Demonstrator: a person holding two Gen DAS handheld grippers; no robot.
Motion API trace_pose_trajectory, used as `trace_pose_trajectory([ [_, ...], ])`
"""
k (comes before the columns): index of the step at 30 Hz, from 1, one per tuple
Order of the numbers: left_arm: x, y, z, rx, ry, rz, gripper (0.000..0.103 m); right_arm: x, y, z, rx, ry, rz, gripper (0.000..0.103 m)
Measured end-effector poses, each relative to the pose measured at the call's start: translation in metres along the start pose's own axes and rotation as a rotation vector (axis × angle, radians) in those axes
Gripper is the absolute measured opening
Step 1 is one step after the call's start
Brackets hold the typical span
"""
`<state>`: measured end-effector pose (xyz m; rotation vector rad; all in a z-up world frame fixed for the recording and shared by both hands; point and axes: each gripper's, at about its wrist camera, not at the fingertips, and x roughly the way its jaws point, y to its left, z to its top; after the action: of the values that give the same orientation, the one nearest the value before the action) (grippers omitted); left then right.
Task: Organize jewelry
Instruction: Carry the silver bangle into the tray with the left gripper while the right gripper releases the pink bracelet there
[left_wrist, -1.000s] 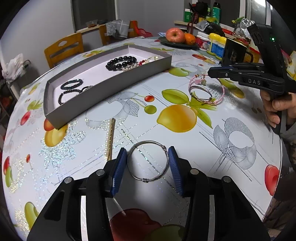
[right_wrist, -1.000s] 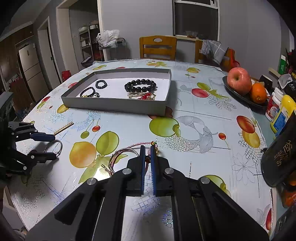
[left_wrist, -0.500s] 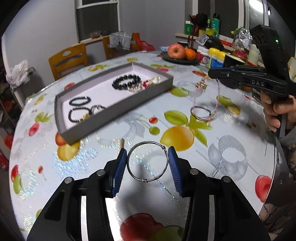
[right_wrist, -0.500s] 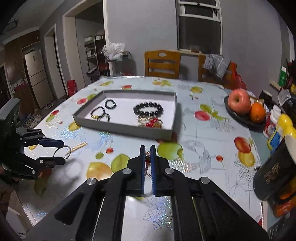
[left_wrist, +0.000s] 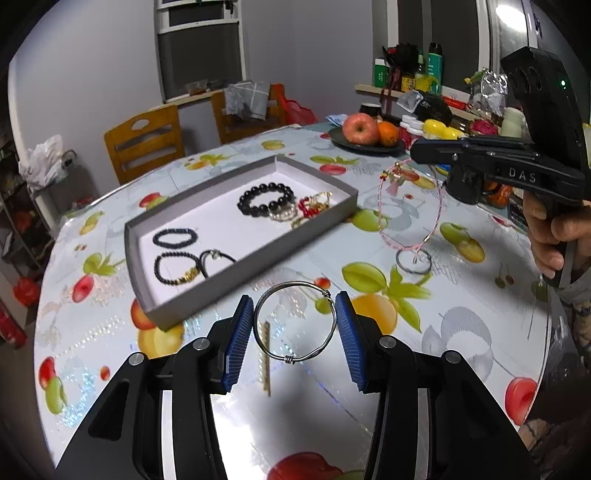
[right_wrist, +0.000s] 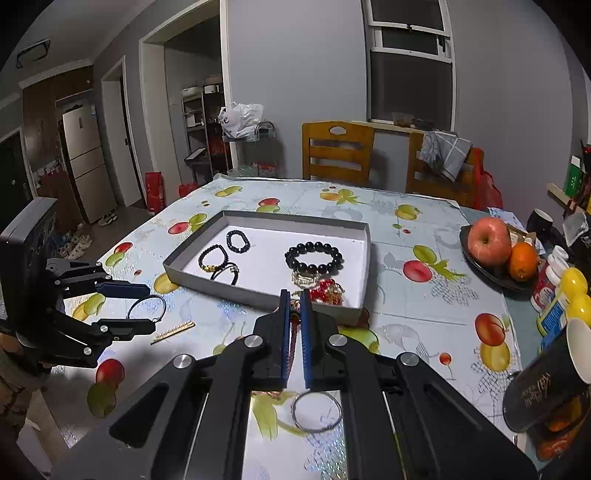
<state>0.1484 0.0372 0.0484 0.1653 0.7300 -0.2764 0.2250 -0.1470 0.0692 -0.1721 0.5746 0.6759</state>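
My left gripper (left_wrist: 294, 325) is shut on a silver wire bangle (left_wrist: 294, 322) and holds it above the table, near the front corner of the grey tray (left_wrist: 255, 258). The tray holds several bead bracelets, among them a large black one (left_wrist: 266, 199). My right gripper (right_wrist: 294, 317) is shut on a pink cord bracelet (left_wrist: 410, 210), which hangs from it in the air to the right of the tray. A second silver ring (left_wrist: 413, 261) lies on the table under the cord and also shows in the right wrist view (right_wrist: 316, 410).
A gold bar-shaped piece (left_wrist: 265, 356) lies on the fruit-print tablecloth in front of the tray. A plate with an apple and an orange (left_wrist: 369, 134), bottles and a dark cup (right_wrist: 546, 380) stand at the right. Wooden chairs (right_wrist: 338, 151) stand behind the table.
Both grippers have risen from the table. The left has lifted the silver bangle. The right has lifted the pink cord bracelet, leaving a silver ring on the table.
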Motion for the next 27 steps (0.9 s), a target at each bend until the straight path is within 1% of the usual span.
trace_pose_trajectory([
  [6, 0.004, 0.012, 0.011, -0.012, -0.012, 0.012, 0.047, 0.011, 0.001, 0.012, -0.005, 0.0, 0.005, 0.005],
  [16, 0.012, 0.034, 0.027, -0.05, -0.034, 0.024, 0.047, 0.022, 0.008, 0.036, -0.024, -0.025, 0.017, 0.005],
  [27, 0.031, 0.054, 0.043, -0.11, -0.06, 0.038, 0.047, 0.052, 0.007, 0.059, 0.018, -0.05, 0.036, 0.005],
])
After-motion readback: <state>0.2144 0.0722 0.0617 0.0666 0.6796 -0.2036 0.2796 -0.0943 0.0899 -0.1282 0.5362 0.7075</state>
